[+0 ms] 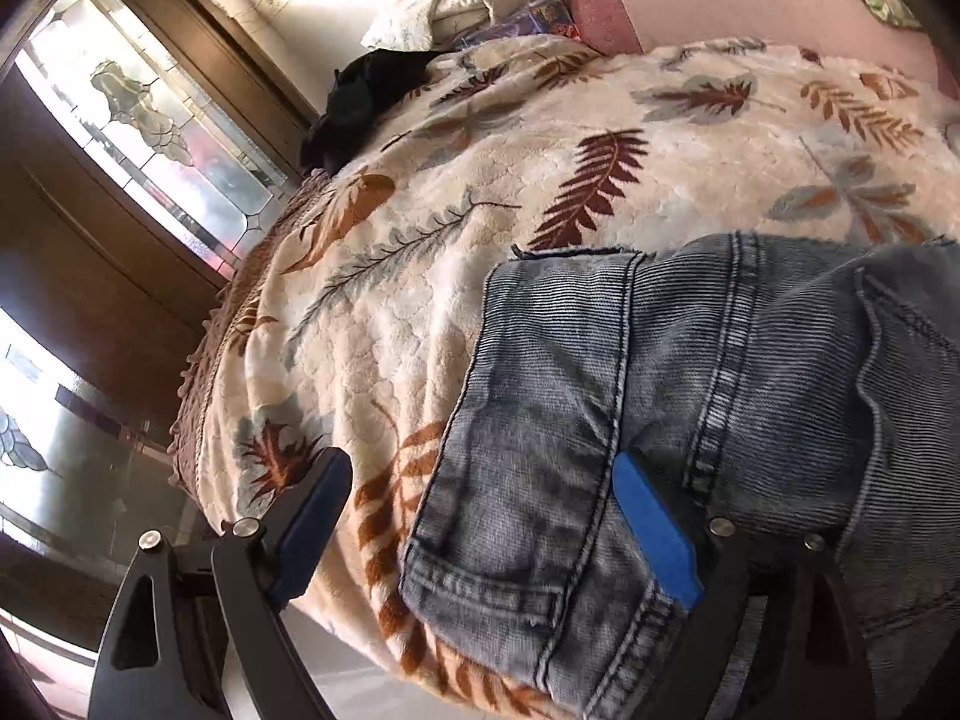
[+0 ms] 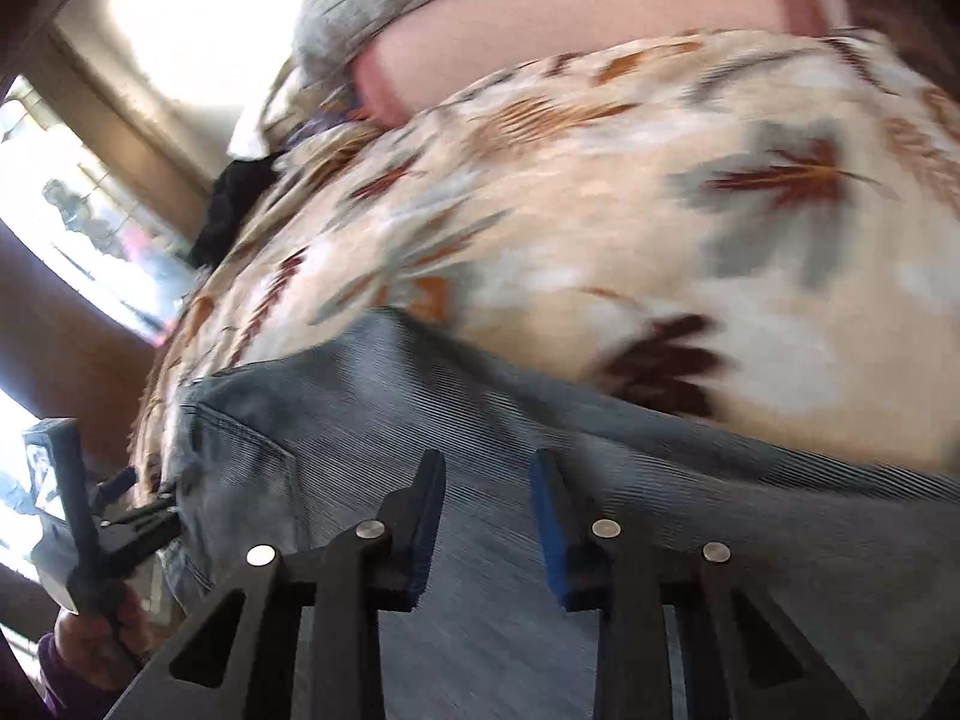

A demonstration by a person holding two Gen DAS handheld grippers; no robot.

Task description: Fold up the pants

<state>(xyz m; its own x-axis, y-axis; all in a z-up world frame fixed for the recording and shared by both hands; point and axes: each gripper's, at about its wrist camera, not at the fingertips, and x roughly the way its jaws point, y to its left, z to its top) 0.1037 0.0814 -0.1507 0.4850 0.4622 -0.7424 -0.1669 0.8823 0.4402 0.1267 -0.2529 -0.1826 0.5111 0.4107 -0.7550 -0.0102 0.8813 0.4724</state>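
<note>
- Black fingers with blue pads fill the bottom of both wrist views; the left gripper (image 1: 480,516) stands spread wide, one pad over the blanket and the other over the denim, nothing pinched between them.
- Over on the other side, the right gripper (image 2: 489,519) has its jaws partway in with a clear gap between the pads; they hover above the cloth and grasp nothing that I can see, though that view is blurred.
- Under both lie the jeans (image 1: 690,408) — faded blue denim spread flat at the near edge of the bed, a back pocket and a thick stitched seam facing up.
- Denim like this should handle as heavy and limp, yet stiff along seams, hems and waistband; it is not slippery and will not tear. Doubled edges or the seam ridge look like the best places to pinch, since a flat middle offers the pads little.
- Around them spreads a plush leaf-print blanket (image 1: 540,150), soft enough that a low pinch could catch it together with the jeans.
- Farther off sit a black garment (image 1: 360,102) at the bed's far edge and a pink pillow (image 1: 750,6); both are well apart from the jeans.
- From the right wrist view, a hand (image 2: 102,642) holding the left gripper's handle shows at the left — nothing else stands in the way.
</note>
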